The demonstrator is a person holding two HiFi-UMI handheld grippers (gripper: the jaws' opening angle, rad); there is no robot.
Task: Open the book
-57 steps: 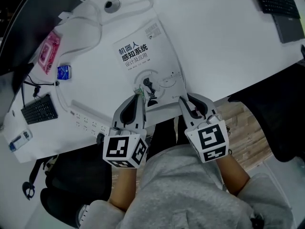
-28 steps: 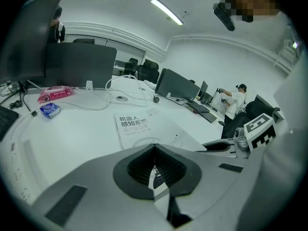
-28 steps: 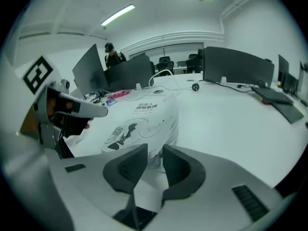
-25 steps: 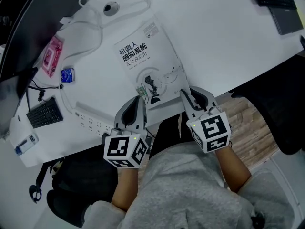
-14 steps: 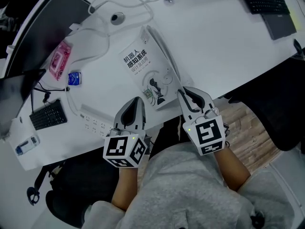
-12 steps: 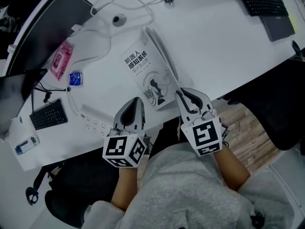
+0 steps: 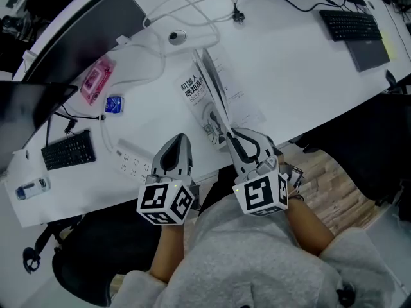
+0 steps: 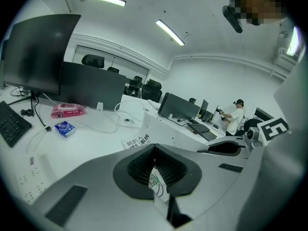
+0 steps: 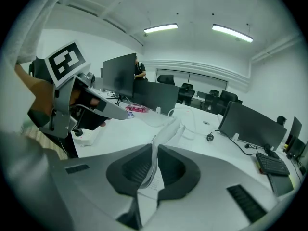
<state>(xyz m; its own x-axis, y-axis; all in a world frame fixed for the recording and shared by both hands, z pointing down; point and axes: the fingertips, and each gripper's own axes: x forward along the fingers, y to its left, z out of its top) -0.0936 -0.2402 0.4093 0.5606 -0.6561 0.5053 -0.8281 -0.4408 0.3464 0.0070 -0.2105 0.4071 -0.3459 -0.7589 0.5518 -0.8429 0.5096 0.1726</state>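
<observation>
The right gripper (image 7: 226,133), jaws just closed, clamps the Chinese-titled book cover (image 7: 196,92) between them, while the left gripper (image 7: 181,139) has its jaws together.

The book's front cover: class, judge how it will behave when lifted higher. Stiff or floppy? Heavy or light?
Probably floppy: the front cover bends in a curve above the right tool pinching its edge. Likely light: it is a thin sheet, and the pages beneath lie flat on the desk.

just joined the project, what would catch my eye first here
The book's cover stands lifted almost on edge midway along the white desk, pinched in the right gripper, whose jaws have just closed on it. A pink packet lies far left, a black keyboard far right.
</observation>
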